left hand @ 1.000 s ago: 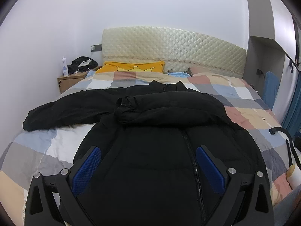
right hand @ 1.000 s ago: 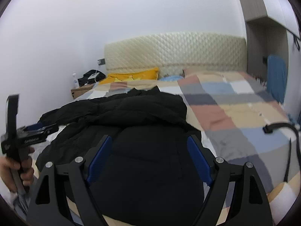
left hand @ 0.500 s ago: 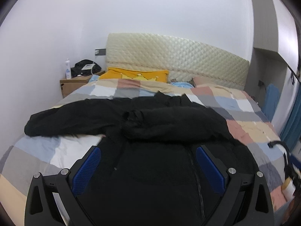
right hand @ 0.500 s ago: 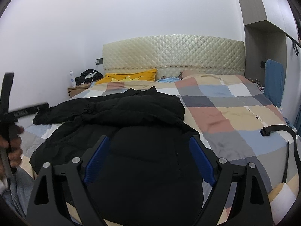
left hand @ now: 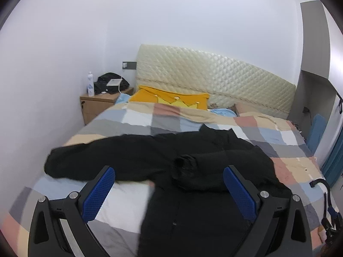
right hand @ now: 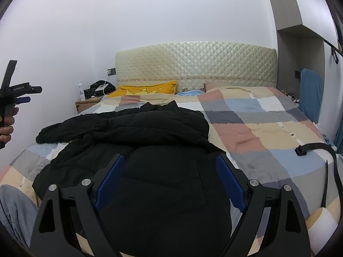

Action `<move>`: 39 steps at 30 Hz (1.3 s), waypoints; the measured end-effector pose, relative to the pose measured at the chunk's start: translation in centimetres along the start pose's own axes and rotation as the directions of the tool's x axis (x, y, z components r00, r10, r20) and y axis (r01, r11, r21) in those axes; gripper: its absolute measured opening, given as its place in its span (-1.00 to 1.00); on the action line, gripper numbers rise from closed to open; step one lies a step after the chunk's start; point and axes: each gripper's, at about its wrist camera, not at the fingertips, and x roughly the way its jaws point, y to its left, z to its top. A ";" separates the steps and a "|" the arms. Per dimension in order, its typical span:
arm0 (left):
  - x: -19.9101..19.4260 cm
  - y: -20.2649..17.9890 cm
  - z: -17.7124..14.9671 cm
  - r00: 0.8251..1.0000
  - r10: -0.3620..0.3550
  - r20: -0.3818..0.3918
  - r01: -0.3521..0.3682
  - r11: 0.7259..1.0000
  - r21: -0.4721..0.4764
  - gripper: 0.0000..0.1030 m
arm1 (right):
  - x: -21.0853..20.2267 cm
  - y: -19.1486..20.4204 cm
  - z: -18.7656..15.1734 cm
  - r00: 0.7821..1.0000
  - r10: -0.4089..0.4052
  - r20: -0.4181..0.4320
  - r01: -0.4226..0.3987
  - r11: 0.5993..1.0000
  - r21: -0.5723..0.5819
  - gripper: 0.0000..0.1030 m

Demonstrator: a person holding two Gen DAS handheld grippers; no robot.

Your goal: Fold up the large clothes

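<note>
1. Bed (left hand: 285, 160) fills most of both views, covered in a checked quilt (right hand: 253, 128) of grey, blue, pink, beige and white squares.
2. Black puffer jacket (right hand: 163, 154) lies flat on the near left half of the bed, front up, zip running down the middle; collar end points toward the far side.
3. One sleeve (left hand: 103, 160) stretches out to the left across the quilt; the other sleeve (left hand: 214, 171) is folded over the chest.
4. Left gripper (left hand: 169, 189) hovers above the jacket's near part, jaws spread wide, blue pads empty. In the right wrist view it shows at the far left edge, held in a hand (right hand: 6, 126).
5. Right gripper (right hand: 170, 178) hangs over the jacket's lower body, jaws spread wide, nothing between them.
6. Cream quilted headboard (right hand: 193, 62) stands at the far end against a plain white wall (left hand: 171, 21).
7. Yellow pillow (left hand: 171, 98) sits at the far left of the bed below the headboard; a light blue cloth (left hand: 223, 112) is just right of it.
8. Wooden nightstand (left hand: 96, 105) stands far left beside the bed, carrying a white bottle (left hand: 90, 84) and a black bag (left hand: 110, 83).
9. Black strap (right hand: 321, 156) lies on the near right edge of the quilt.
10. Blue towel (right hand: 309, 94) hangs at the far right by a grey cabinet (right hand: 287, 4).
11. Grey trouser leg (right hand: 15, 214) shows at near left.
</note>
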 end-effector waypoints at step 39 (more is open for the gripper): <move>24.2 36.3 -8.5 0.952 0.147 -0.269 -0.275 0.799 -0.534 0.98 | 6.8 3.8 0.3 0.982 -0.064 -0.179 0.072 0.997 0.036 0.89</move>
